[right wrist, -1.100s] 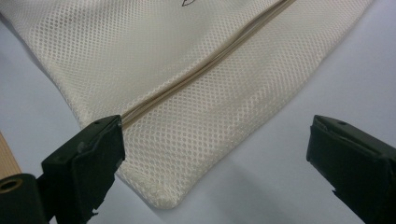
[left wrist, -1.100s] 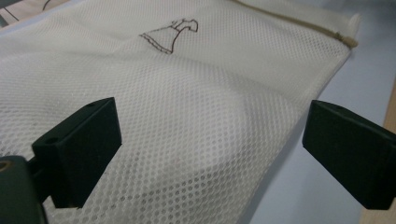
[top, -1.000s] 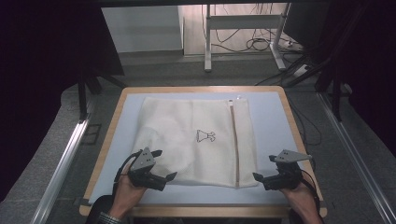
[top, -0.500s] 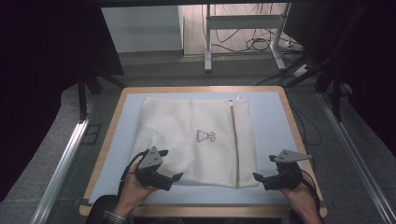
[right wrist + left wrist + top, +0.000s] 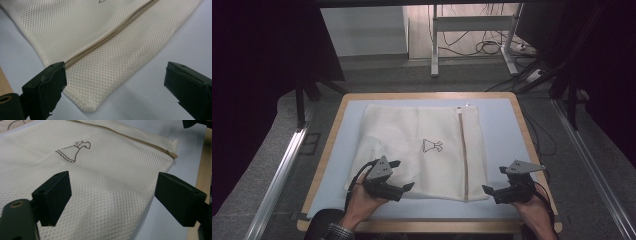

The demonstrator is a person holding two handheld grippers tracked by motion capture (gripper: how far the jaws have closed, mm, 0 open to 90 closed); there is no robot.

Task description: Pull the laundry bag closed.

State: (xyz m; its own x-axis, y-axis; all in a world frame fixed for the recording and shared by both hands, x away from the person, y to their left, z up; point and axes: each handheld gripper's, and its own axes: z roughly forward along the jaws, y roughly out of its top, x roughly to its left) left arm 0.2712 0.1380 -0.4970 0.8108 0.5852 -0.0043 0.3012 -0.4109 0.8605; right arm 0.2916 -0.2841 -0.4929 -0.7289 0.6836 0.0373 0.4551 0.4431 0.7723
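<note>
Left gripper (image 5: 404, 186): jaws wide, just closed in a little, near edge of the cream mesh laundry bag (image 5: 422, 150) lying between them in the left gripper view, pads not pressing on the fabric. Held in the left hand (image 5: 362, 200) over the bag's near-left part. Right gripper (image 5: 488, 192): jaws wide apart, nothing gripped; near-right corner of the bag (image 5: 90, 106) lying between and just ahead of them. Held in the right hand (image 5: 532, 212) at the bag's near-right corner.

Bag spread flat, mid-table, on a pale blue tabletop (image 5: 502, 125) with a light wooden rim (image 5: 326, 150). Tan zipper (image 5: 463, 150) running front to back along the right side of the bag; small brown dress outline (image 5: 432, 146) printed near the middle. Grey floor around the table; white metal stand legs (image 5: 434, 40) and loose cables (image 5: 487, 47) beyond the far edge; surroundings dark on both sides.

Count: bag, one; grippers, two; zipper, one; printed outline, one.
</note>
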